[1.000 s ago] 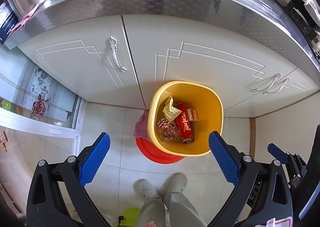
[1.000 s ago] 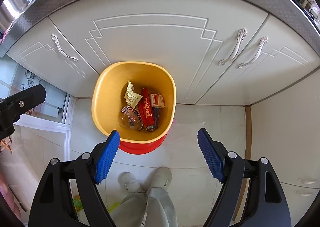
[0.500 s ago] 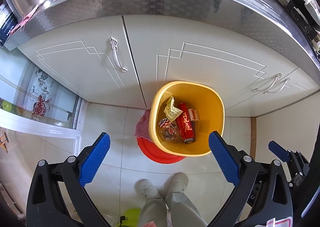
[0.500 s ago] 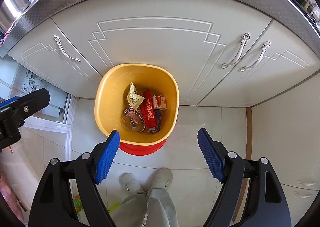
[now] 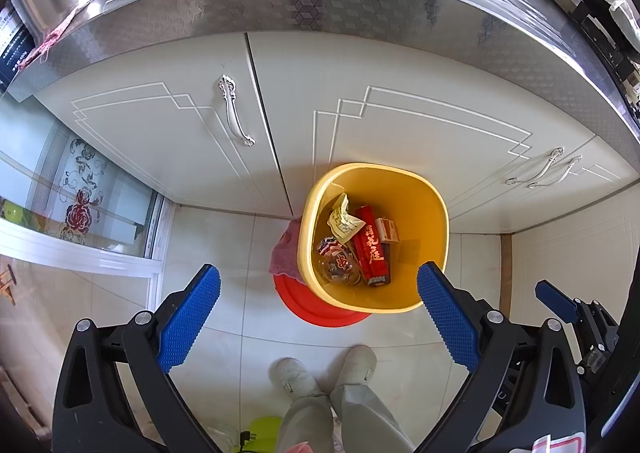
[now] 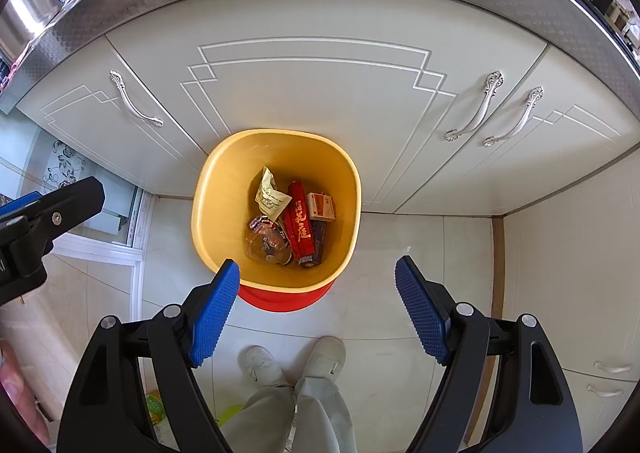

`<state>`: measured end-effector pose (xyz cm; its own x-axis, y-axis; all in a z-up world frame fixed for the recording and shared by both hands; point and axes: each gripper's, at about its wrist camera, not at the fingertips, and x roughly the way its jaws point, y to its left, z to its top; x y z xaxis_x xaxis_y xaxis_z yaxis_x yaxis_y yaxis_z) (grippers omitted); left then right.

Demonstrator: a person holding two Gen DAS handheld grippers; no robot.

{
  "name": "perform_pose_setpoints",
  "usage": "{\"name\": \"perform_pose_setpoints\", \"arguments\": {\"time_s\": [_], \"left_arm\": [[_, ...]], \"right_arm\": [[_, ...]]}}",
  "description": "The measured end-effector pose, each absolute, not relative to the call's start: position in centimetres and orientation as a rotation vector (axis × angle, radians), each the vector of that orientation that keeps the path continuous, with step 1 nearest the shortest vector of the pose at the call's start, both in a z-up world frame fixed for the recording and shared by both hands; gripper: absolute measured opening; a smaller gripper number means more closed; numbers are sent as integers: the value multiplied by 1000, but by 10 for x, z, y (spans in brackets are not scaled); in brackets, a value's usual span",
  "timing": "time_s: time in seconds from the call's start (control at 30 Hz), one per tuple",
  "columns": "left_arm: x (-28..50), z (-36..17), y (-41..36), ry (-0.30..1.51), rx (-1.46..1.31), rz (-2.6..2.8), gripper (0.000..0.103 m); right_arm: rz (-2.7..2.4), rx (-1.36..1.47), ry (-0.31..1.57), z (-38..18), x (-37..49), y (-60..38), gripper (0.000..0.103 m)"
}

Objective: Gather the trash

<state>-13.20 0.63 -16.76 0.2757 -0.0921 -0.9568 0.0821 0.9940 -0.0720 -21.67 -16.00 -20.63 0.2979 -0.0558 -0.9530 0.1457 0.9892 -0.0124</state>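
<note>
A: Any change in the last second?

B: Almost none. Left gripper (image 5: 318, 272) wide open as before, nothing between the blue pads (image 5: 188, 321). Right gripper (image 6: 317, 265) the same: spread wide, empty, pointing steeply down at the floor (image 5: 224, 253).

A: And the trash?

B: Already in the bin (image 5: 436, 221), lying at the bottom: red box (image 5: 370, 249), yellow wrapper (image 5: 342, 219), small carton (image 5: 387, 231), clear crumpled bag (image 5: 336, 265). Bin upright on the floor, just in front of the cabinet doors (image 5: 400, 133), on a red base (image 5: 320, 309), with a pink cloth (image 5: 286, 253) at its left side. Same place as a second ago, apart from a tiny shift in the right view.

A: Meaning for the task?

B: Probably a pause above the bin, or the end of the job. No loose trash visible on the tiles near the shoes (image 5: 328, 369). Only something green (image 5: 262, 425) at the lower edge, too cut off to name.

A: Next?

B: Hard to say. Maybe a search for more pieces elsewhere. Otherwise nothing left to pick up here.
</note>
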Motion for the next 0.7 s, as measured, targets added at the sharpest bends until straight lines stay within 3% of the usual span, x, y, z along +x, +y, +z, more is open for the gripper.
{"name": "perform_pose_setpoints", "arguments": {"time_s": [0.7], "left_arm": [[-133, -170, 8, 1289, -20, -113, 98]], "right_arm": [[-130, 77, 1263, -207, -216, -159, 80]]}}
